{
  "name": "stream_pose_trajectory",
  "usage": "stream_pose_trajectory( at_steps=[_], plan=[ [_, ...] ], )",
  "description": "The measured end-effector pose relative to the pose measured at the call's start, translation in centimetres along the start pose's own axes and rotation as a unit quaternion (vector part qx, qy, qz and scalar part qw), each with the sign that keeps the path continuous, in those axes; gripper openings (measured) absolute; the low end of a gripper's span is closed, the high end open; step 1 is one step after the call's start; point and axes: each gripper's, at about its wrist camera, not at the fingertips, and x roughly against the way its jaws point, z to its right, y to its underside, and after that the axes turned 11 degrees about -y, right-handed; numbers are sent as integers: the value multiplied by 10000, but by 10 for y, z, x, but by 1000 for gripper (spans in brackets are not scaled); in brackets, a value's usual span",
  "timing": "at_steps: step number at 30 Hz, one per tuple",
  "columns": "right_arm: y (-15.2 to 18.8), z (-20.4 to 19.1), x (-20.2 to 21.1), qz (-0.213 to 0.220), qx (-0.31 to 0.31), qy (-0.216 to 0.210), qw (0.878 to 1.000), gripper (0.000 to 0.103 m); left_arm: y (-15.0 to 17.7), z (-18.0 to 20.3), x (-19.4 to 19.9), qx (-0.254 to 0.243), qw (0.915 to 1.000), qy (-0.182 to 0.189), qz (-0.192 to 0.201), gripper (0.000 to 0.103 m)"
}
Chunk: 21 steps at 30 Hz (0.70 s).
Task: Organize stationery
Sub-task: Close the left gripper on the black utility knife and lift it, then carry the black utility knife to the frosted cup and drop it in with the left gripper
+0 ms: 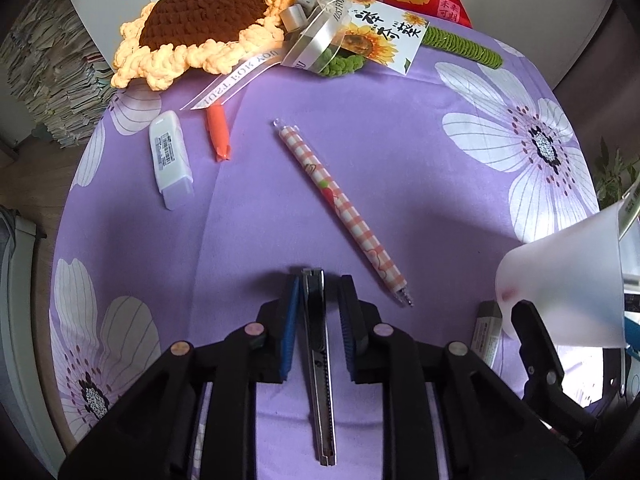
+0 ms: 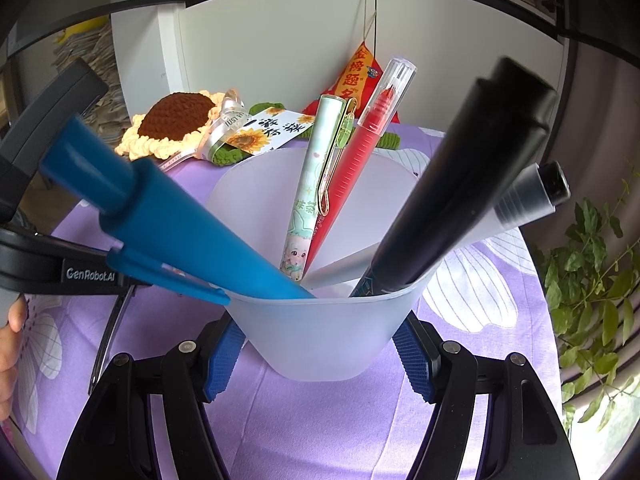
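The left tool points steeply down at the table, which has a purple cloth with white flowers. A slim utility knife lies between its two blue pads. The pads stand a little apart on each side of the knife, and a gap shows on both sides, so they do not press it.

On the cloth a pink checked pen lies diagonally, just to the right of the tool. Farther to the left are a white correction tape and a small orange cap. A crochet sunflower is at the far edge.

The right tool is clamped on a frosted plastic cup. In the cup stand a blue marker, a green pen, a red pen and a black marker.
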Motion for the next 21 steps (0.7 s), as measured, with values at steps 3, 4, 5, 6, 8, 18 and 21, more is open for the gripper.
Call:
stream_pose_trajectory(
  at_steps=[3,4,5,6,8,18,21],
  plan=[
    [0,0,0,0,0,0,10000,72,-2,1,0,20,10000,25,24,9],
    [0,0,0,0,0,0,10000,72,-2,1,0,37,10000,30,36,9],
    [0,0,0,0,0,0,10000,72,-2,-1,3,50,10000,33,62,9],
    [0,0,0,0,0,0,10000,72,-2,-2,6,63,9999,56,104,9],
    [0,0,0,-7,8,-3,10000,72,-1,-7,15,97,9997,106,203,9],
    [0,0,0,-24,3,-2,10000,72,11,-24,64,194,9961,266,814,9],
    [0,1,0,-27,-4,-2,10000,72,19,-24,74,182,9950,283,944,9]
  ],
)
